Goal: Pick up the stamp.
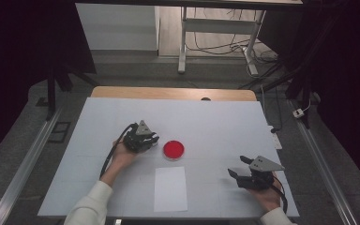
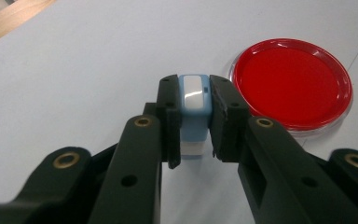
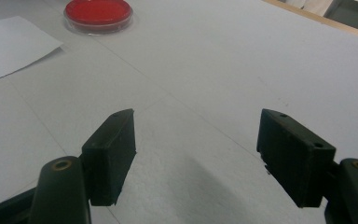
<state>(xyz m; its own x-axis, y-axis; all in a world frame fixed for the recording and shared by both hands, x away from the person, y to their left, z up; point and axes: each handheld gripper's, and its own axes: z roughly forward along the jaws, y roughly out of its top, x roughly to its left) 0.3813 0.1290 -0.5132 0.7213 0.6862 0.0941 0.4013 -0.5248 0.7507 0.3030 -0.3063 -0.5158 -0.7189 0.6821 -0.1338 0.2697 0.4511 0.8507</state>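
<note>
L tongs were clamped on a small blue stamp-like block, pads pressing both its side faces. The block had a light blue body w/ a white glossy panel on the face turned toward the camera, and a white base at the near, lower end. Its long axis ran along the jaws, pointing away from the hand, roughly parallel to the two black fingers. It sat just left of the red dish in the left gripper view, close but apart from the rim. From the high view, L tongs lay low over the white surface, tips aimed toward the red dish near the middle.

R tongs stood wide apart, nothing between them, bare surface below. In the high view R tongs sat near the front right corner, well apart from the dish. A white paper sheet lay flat just in front of the dish, long axis running front to back.
</note>
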